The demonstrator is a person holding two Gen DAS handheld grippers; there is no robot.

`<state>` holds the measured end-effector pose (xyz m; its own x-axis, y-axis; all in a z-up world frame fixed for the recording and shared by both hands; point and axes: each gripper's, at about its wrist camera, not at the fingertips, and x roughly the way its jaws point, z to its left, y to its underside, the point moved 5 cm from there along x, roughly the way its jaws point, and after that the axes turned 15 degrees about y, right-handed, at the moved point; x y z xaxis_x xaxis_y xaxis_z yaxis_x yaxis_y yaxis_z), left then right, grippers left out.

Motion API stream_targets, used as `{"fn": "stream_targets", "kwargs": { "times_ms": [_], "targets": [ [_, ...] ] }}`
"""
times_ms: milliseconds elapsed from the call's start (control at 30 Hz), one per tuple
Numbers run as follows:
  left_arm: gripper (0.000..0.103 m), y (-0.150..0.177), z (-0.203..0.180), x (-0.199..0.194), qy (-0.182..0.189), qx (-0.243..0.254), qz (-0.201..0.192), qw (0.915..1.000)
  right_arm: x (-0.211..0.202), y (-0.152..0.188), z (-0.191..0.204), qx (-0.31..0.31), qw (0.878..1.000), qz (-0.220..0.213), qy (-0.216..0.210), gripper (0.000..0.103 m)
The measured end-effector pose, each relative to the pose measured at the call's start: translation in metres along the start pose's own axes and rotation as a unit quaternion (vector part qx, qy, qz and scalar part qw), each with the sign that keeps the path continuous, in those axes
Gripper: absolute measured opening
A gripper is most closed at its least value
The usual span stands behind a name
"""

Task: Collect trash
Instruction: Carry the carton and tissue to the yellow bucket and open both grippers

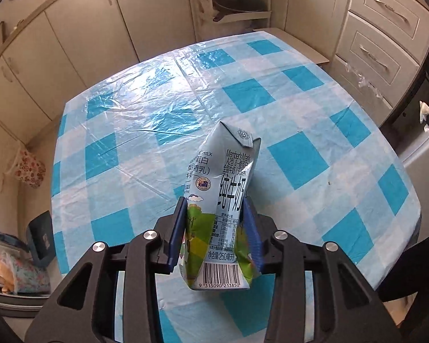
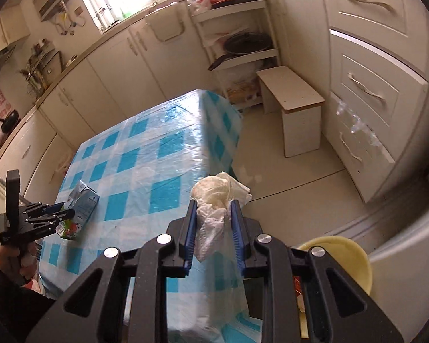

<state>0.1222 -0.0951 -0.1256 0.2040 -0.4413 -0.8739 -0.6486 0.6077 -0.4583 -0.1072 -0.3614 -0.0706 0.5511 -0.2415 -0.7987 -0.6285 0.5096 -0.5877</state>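
Note:
My left gripper is shut on a crumpled light-blue milk carton and holds it over the blue-and-white checked tablecloth. The same gripper and carton show at the left in the right wrist view, above the table's near left part. My right gripper is shut on a crumpled white tissue, held beyond the table's right edge over the floor. The tissue and right gripper tip also show at the far right in the left wrist view.
A pale yellow bin rim sits low at the right, below my right gripper. A small white stool stands on the floor past the table. Cabinets and drawers line the walls. Bags lie on the floor at the left.

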Motion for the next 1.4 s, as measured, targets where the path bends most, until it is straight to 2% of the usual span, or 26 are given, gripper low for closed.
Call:
{"fn": "stream_targets", "kwargs": {
  "times_ms": [100,167,267,467,667,833,967,1100,1300,1367,1400],
  "targets": [
    [0.036,-0.002,-0.016,0.000,0.020,-0.006,-0.005,0.9998,-0.004,0.008,-0.023,0.024,1.000,0.002,0.001,0.024],
    [0.036,-0.003,-0.033,-0.004,0.023,0.003,-0.015,0.9996,-0.010,0.011,-0.031,0.025,1.000,-0.001,0.006,0.024],
    [0.036,-0.007,-0.061,-0.016,0.051,0.007,-0.040,0.9979,-0.012,0.020,-0.046,0.016,1.000,0.005,0.027,0.024],
    [0.036,-0.016,-0.145,-0.033,0.162,0.008,-0.084,0.9831,0.008,0.044,-0.094,0.024,0.995,0.059,0.070,0.024],
    [0.036,-0.014,-0.249,-0.008,0.211,0.042,-0.067,0.9742,0.020,0.066,-0.131,0.034,0.991,0.094,0.089,0.026],
    [0.037,-0.011,-0.313,0.026,0.229,0.040,-0.051,0.9712,0.019,0.074,-0.147,0.036,0.990,0.098,0.099,0.035],
    [0.037,-0.006,-0.354,0.061,0.223,0.023,-0.034,0.9740,0.014,0.074,-0.159,0.047,0.989,0.087,0.112,0.042],
    [0.037,0.003,-0.376,0.102,0.212,-0.009,-0.005,0.9772,0.007,0.071,-0.169,0.051,0.987,0.074,0.131,0.050],
    [0.037,0.012,-0.389,0.155,0.187,-0.029,0.039,0.9811,-0.008,0.063,-0.181,0.044,0.982,0.039,0.181,0.063],
    [0.041,0.011,-0.393,0.172,0.190,-0.030,0.055,0.9798,-0.013,0.060,-0.183,0.041,0.980,0.026,0.192,0.066],
    [0.048,0.011,-0.396,0.179,0.187,-0.028,0.060,0.9800,-0.015,0.059,-0.184,0.039,0.980,0.022,0.194,0.066]
  ]
}}
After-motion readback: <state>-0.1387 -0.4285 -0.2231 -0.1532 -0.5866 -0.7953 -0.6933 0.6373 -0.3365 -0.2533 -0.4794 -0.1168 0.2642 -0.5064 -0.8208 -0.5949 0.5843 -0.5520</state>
